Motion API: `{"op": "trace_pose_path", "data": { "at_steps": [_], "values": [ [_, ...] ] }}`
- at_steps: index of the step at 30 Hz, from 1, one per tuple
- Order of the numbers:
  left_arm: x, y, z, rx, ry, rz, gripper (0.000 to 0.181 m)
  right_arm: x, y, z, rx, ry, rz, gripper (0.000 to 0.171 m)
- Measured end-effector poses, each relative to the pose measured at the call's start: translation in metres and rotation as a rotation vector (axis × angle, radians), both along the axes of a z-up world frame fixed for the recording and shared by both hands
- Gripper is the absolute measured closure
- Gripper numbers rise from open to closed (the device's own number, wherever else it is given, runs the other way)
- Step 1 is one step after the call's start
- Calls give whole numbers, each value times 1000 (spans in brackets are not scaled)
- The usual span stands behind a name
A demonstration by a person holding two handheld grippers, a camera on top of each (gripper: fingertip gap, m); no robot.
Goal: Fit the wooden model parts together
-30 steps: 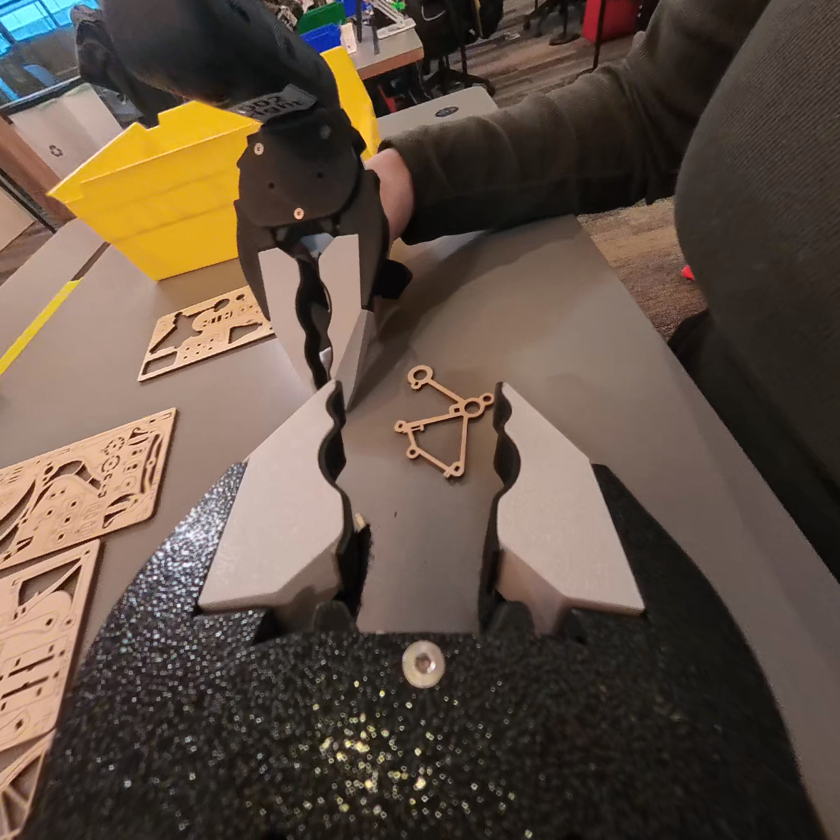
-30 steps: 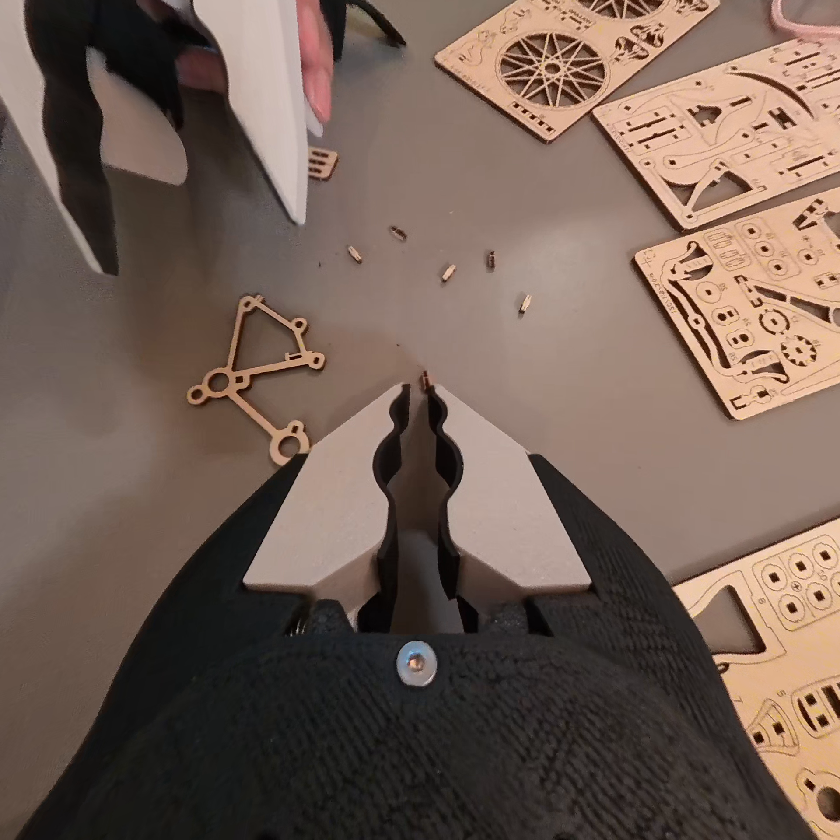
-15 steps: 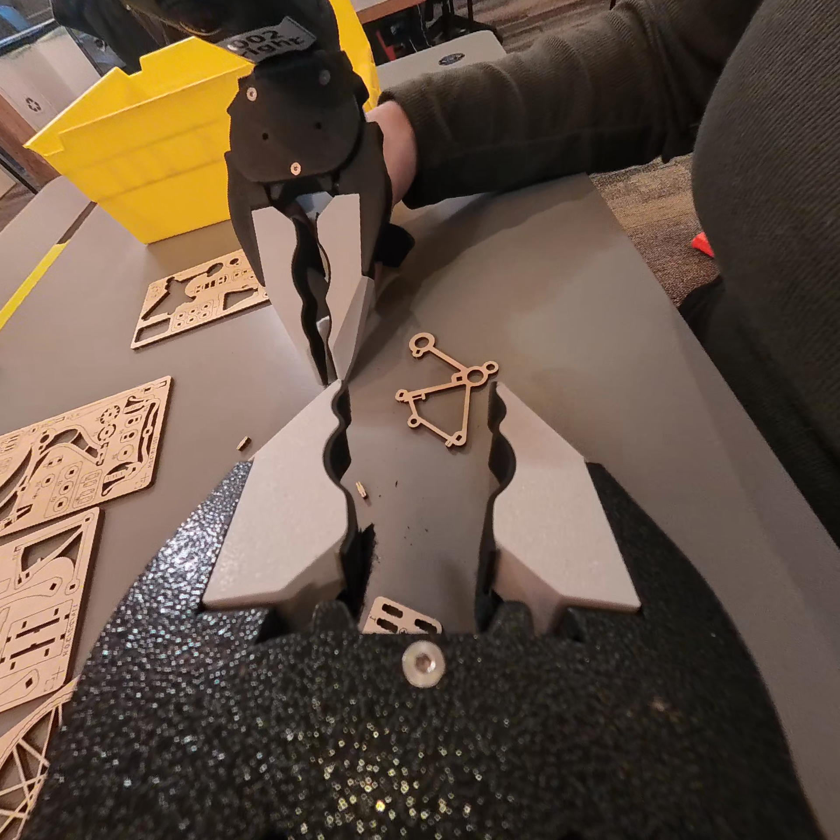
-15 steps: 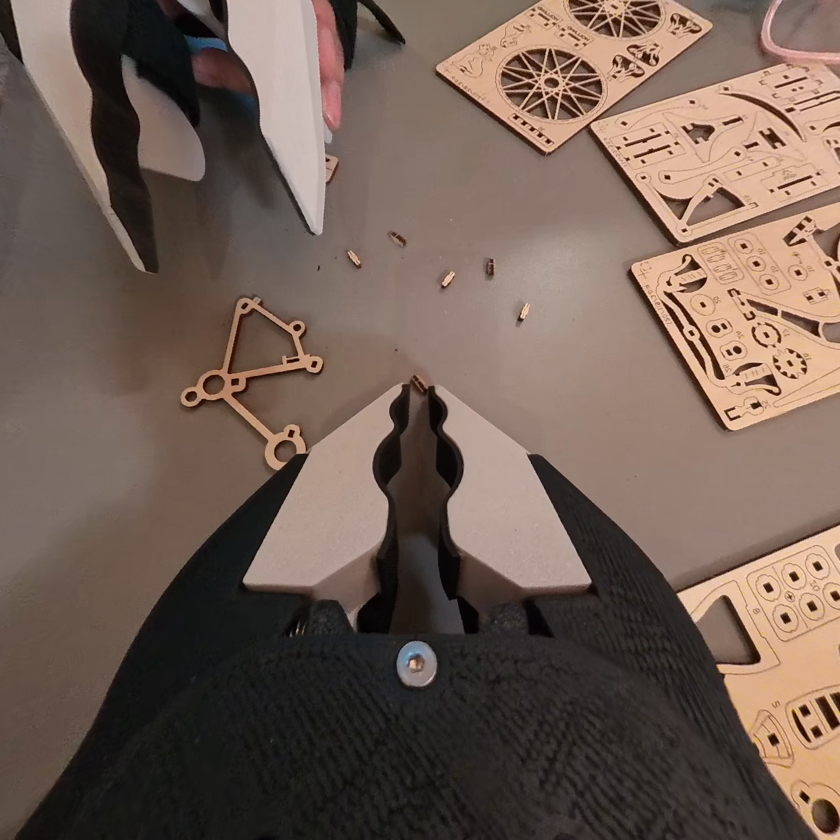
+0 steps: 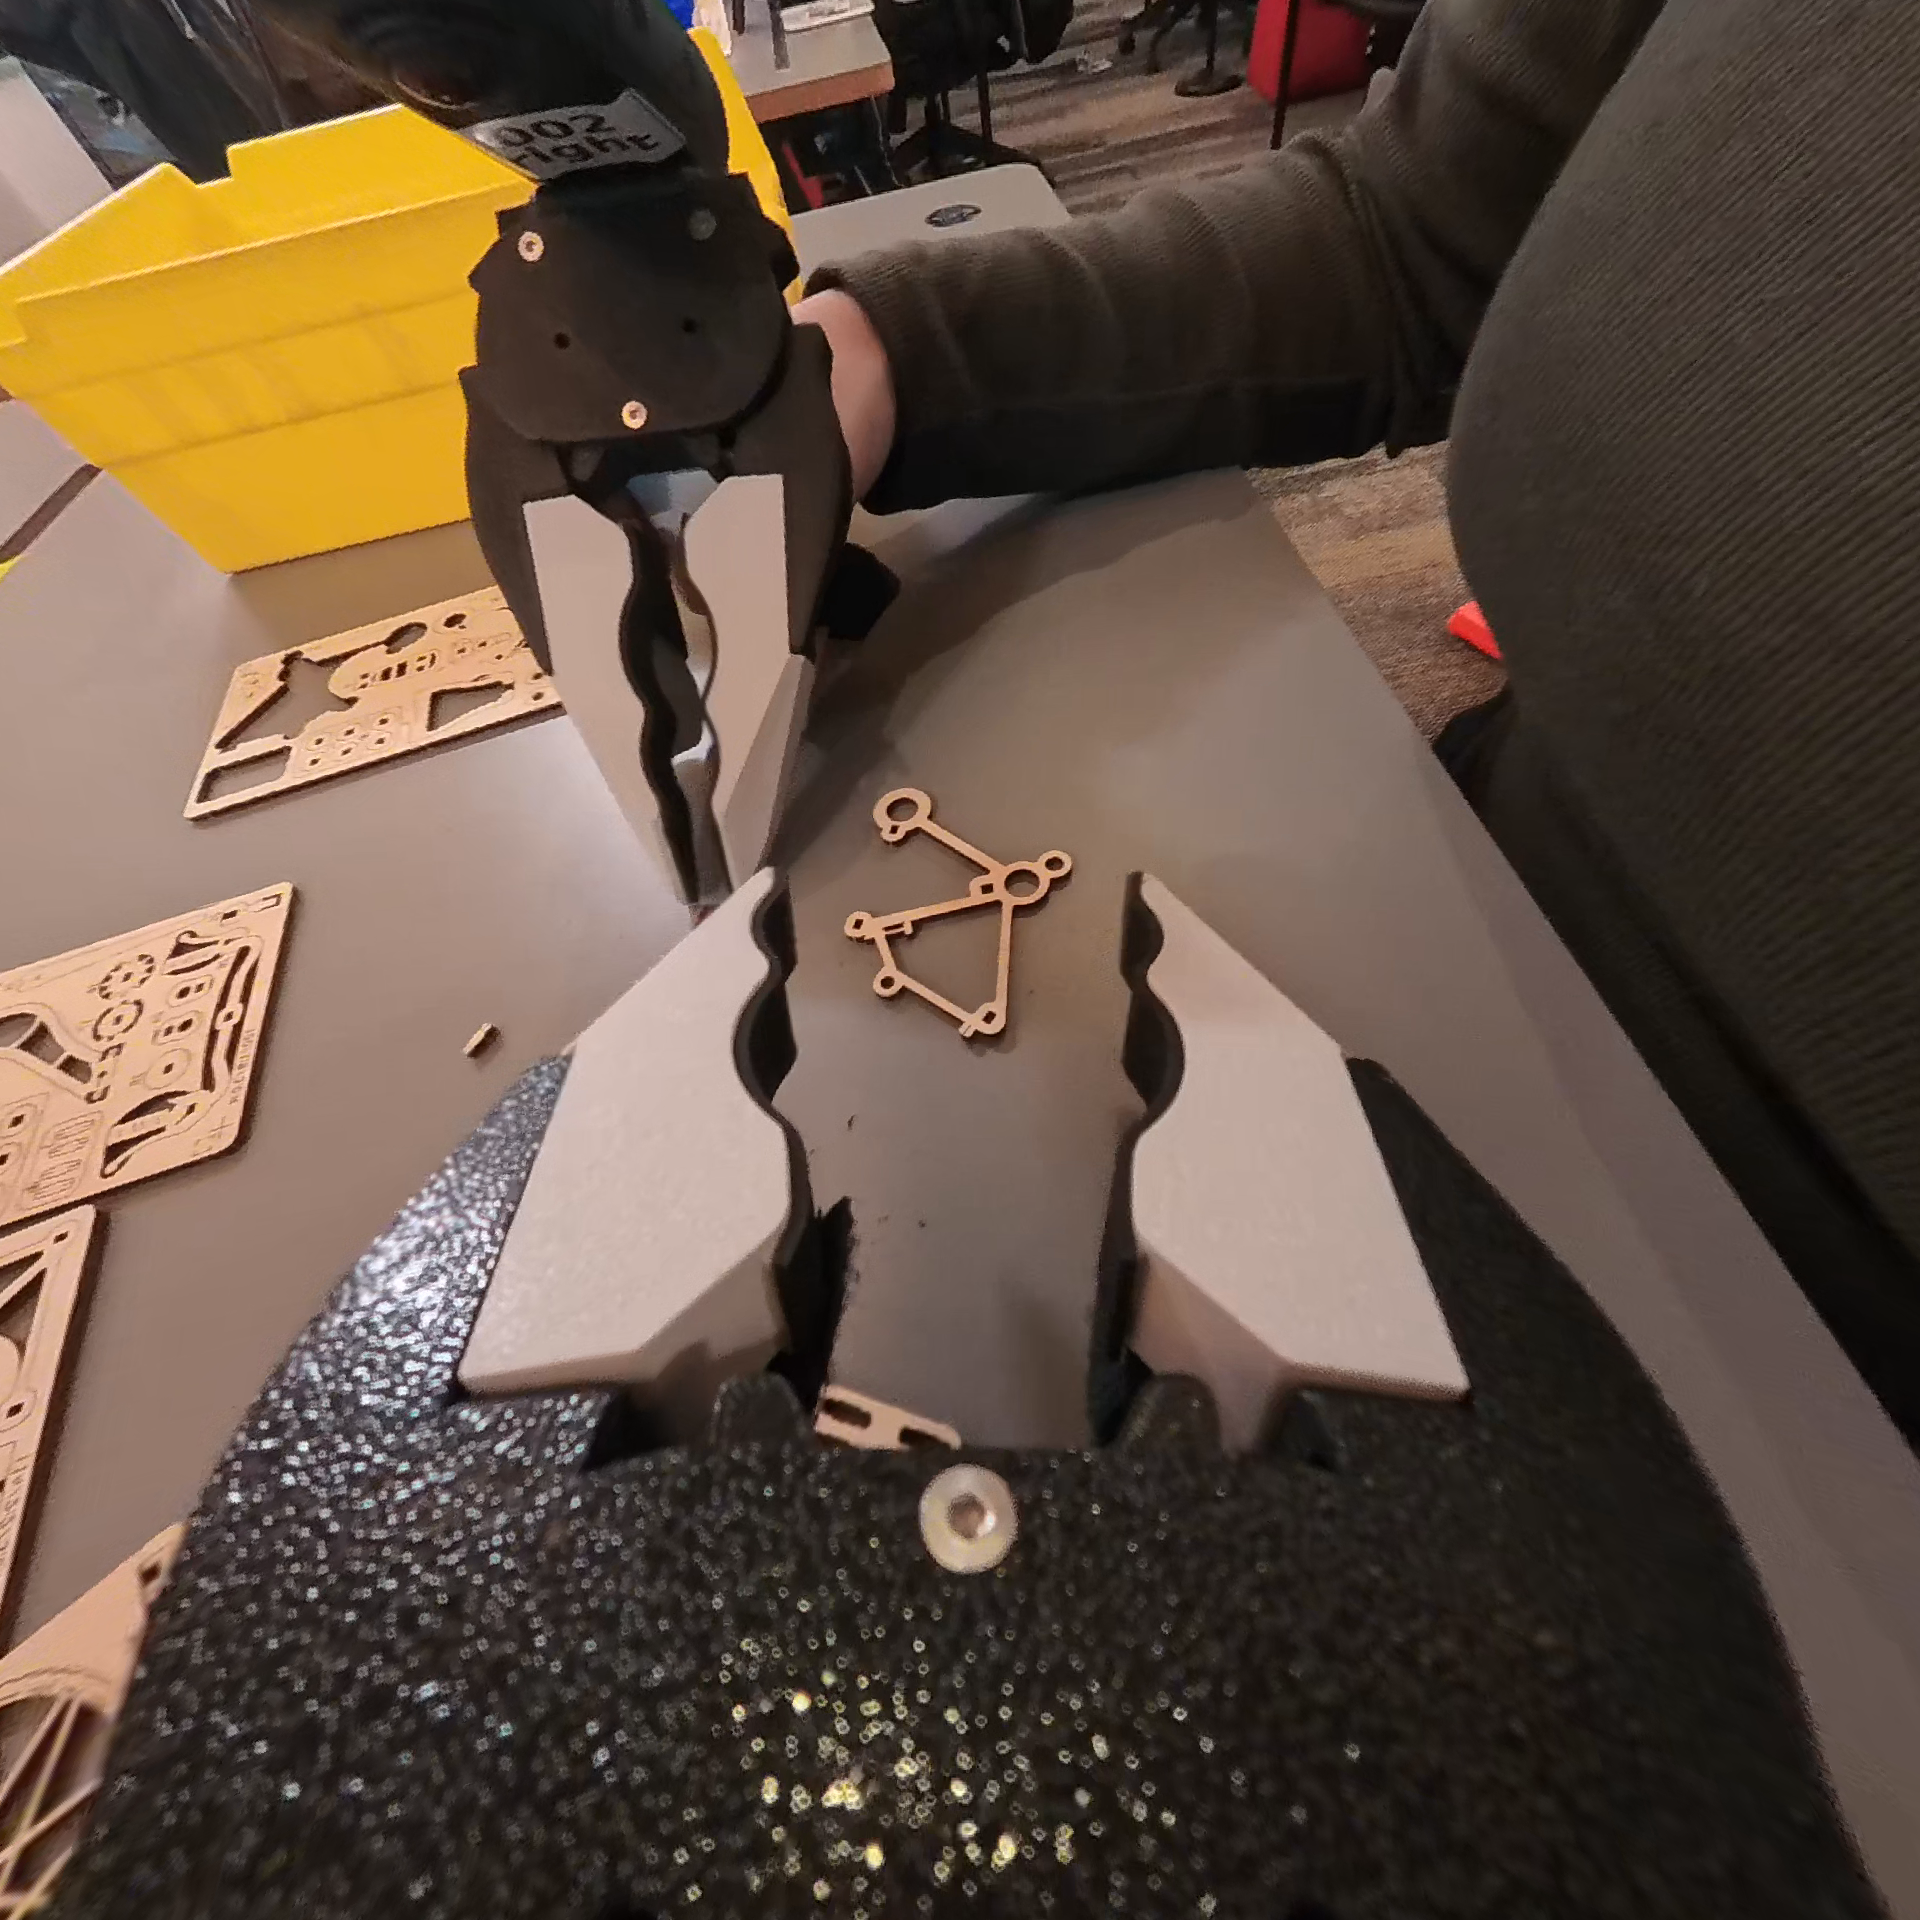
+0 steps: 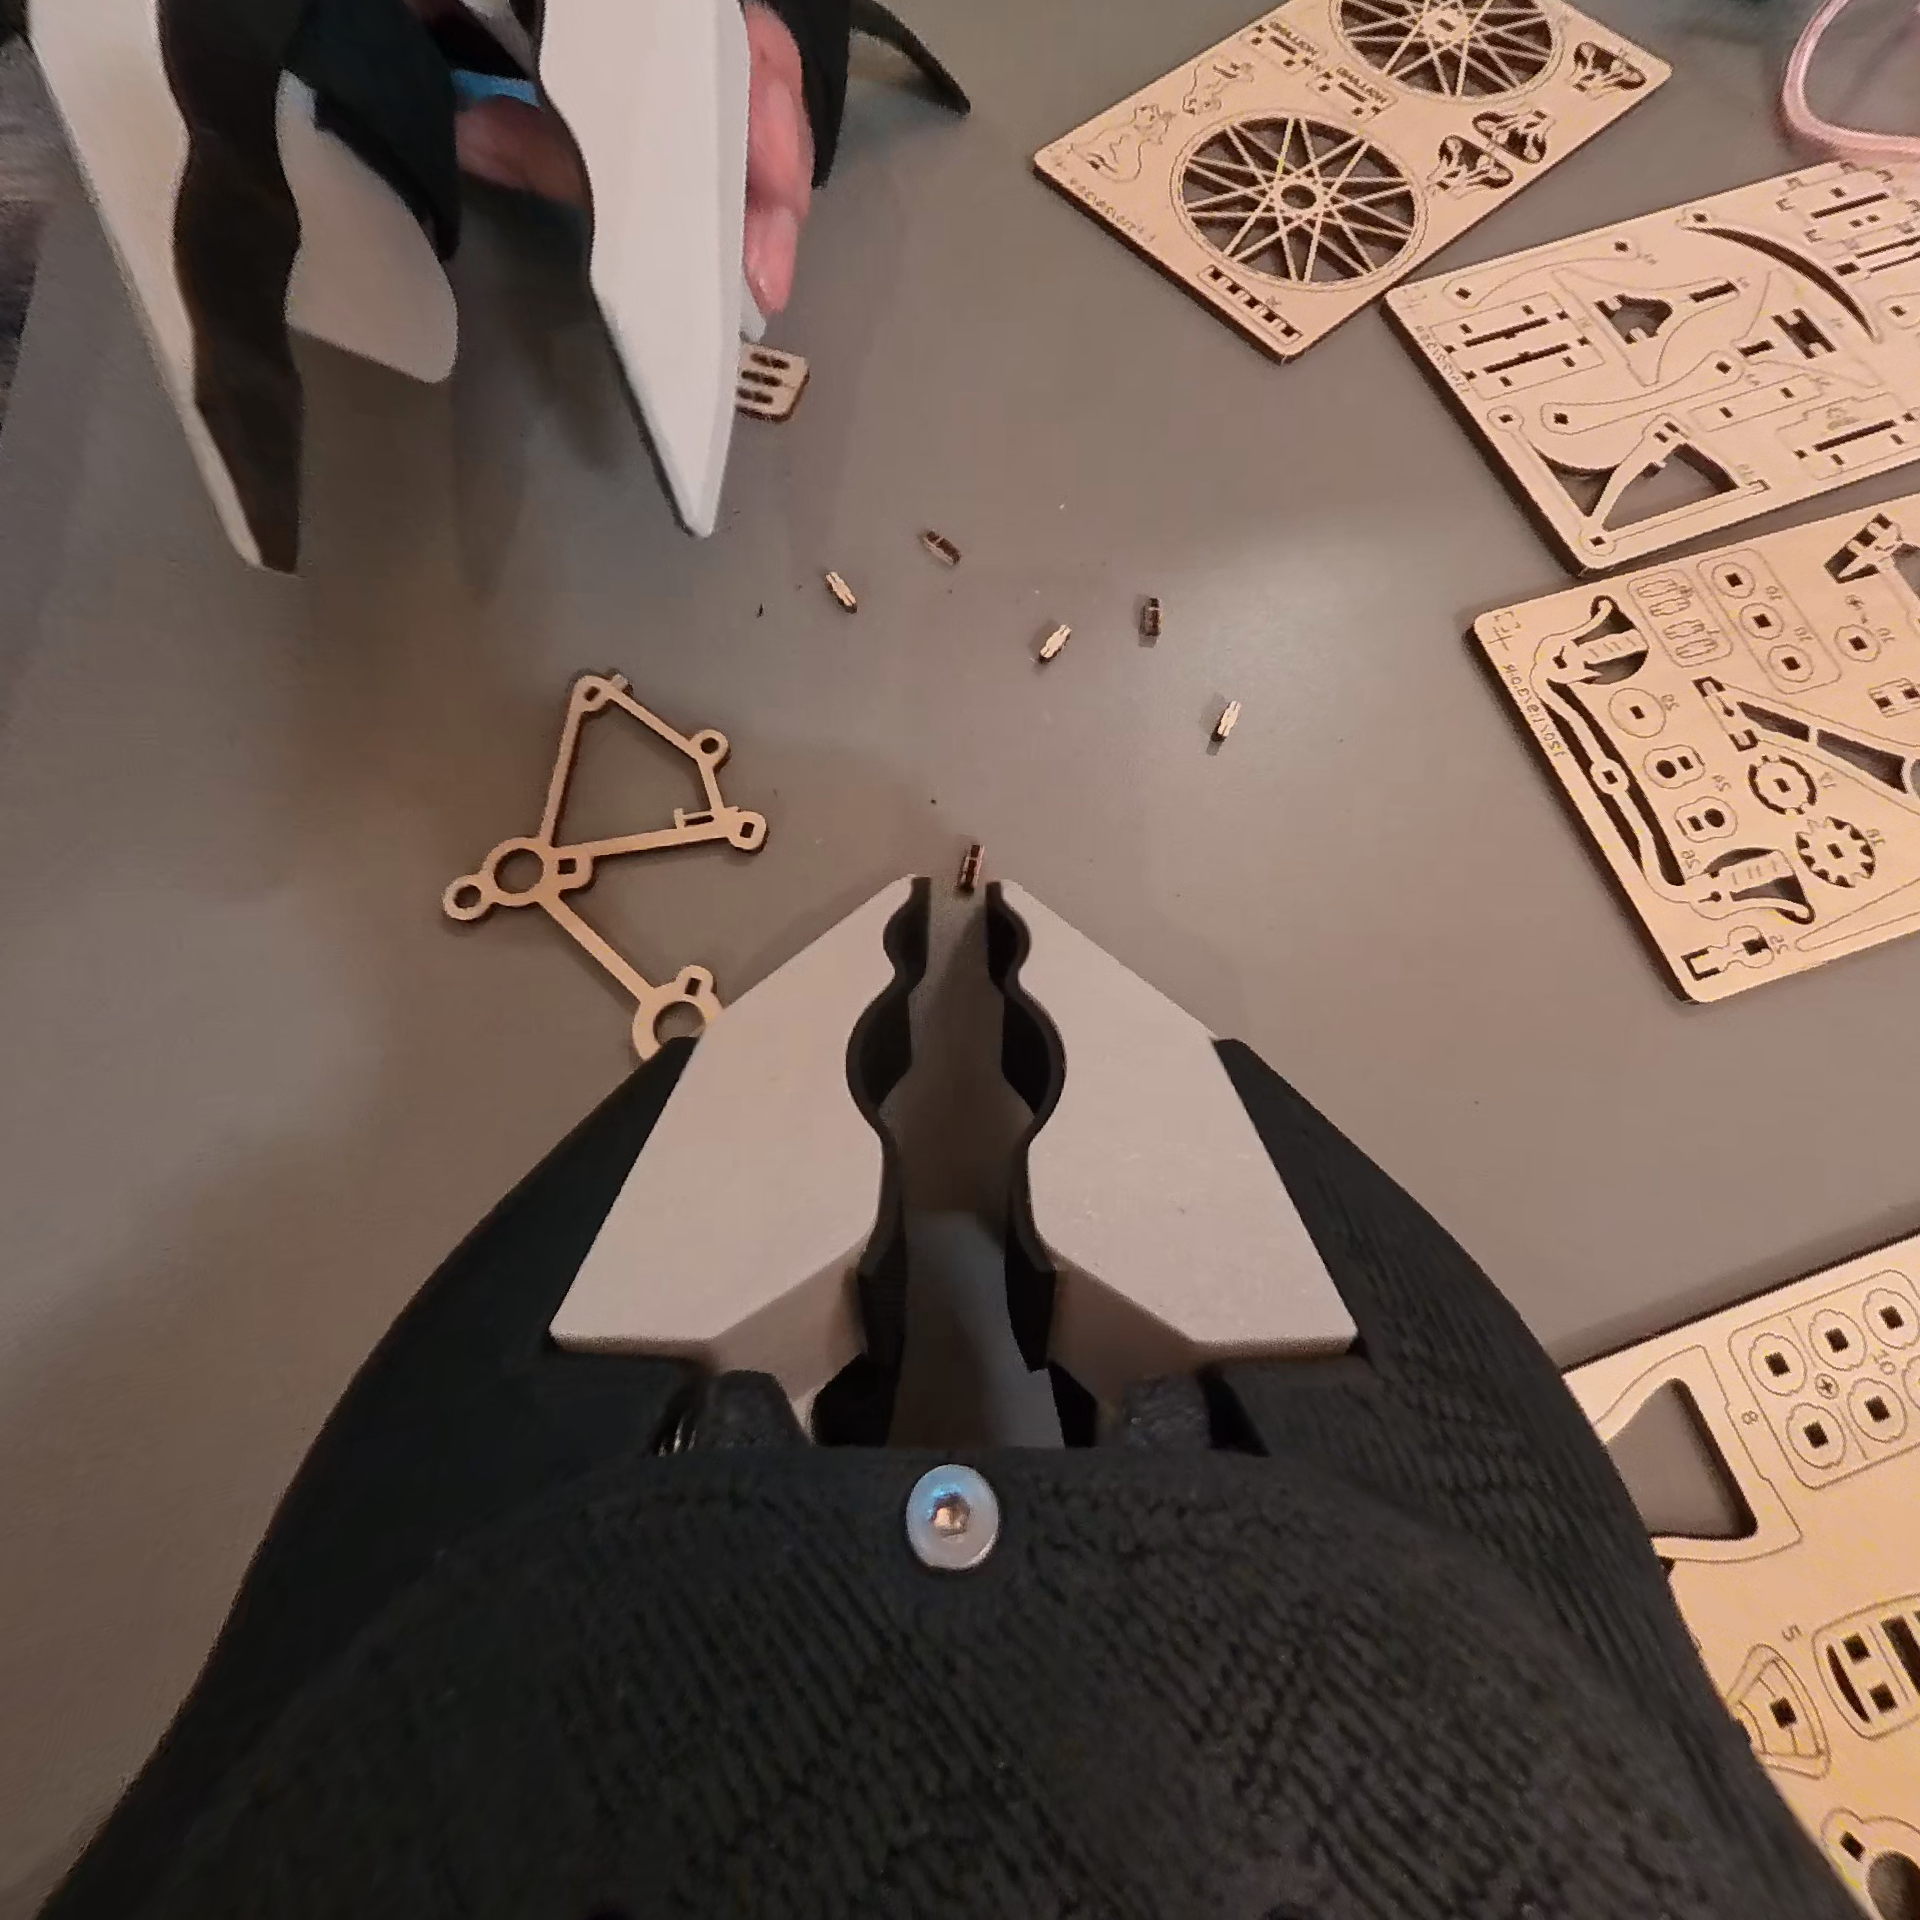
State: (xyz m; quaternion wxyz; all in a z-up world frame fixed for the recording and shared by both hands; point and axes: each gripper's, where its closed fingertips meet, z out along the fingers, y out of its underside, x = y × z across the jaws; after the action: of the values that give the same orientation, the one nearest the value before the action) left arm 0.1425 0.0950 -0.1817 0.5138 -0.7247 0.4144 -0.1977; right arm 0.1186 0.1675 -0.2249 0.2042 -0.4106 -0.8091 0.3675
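The wooden frame piece (image 6: 613, 842), a thin laser-cut triangle of struts with ringed corners, lay flat on the grey table (image 6: 260, 1039) left of centre in the right wrist view and just above centre in the left wrist view (image 5: 961, 914). By its look it would handle as very light, stiff across its plane but brittle at the slender struts, so the sounder hold was judged to be at the large ring hub or along a strut edge, once one side was tipped up off the table. The right gripper (image 6: 951, 883), at lower centre of its own view, had its jaws drawn close with only a narrow gap, and a tiny wooden peg (image 6: 969, 865) sat at the tips; whether the pads actually pinched it could not be told. Five more pegs (image 6: 1055, 641) were scattered above it, apart from one another. The left gripper (image 5: 956, 883) hovered with its jaws spread wide and empty, the frame piece showing between its tips. A small slotted part (image 6: 769, 379) lay partly hidden behind the left gripper at the upper left. Uncut part sheets (image 6: 1683, 800) lined the right edge, and a yellow bin (image 5: 260, 343) stood at the upper left of the left wrist view.
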Motion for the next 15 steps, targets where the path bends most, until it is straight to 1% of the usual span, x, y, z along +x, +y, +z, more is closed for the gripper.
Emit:
{"op": "trace_pose_path", "data": {
  "at_steps": [3, 15],
  "values": [
    [1, 0, -1, -14, -10, -5, 118, -1, -1, 0, -3, 8, -3, 162],
    [3, -3, -3, -19, -4, -14, 117, -3, -3, -1, 29, 12, -14, 165]
  ]
}}
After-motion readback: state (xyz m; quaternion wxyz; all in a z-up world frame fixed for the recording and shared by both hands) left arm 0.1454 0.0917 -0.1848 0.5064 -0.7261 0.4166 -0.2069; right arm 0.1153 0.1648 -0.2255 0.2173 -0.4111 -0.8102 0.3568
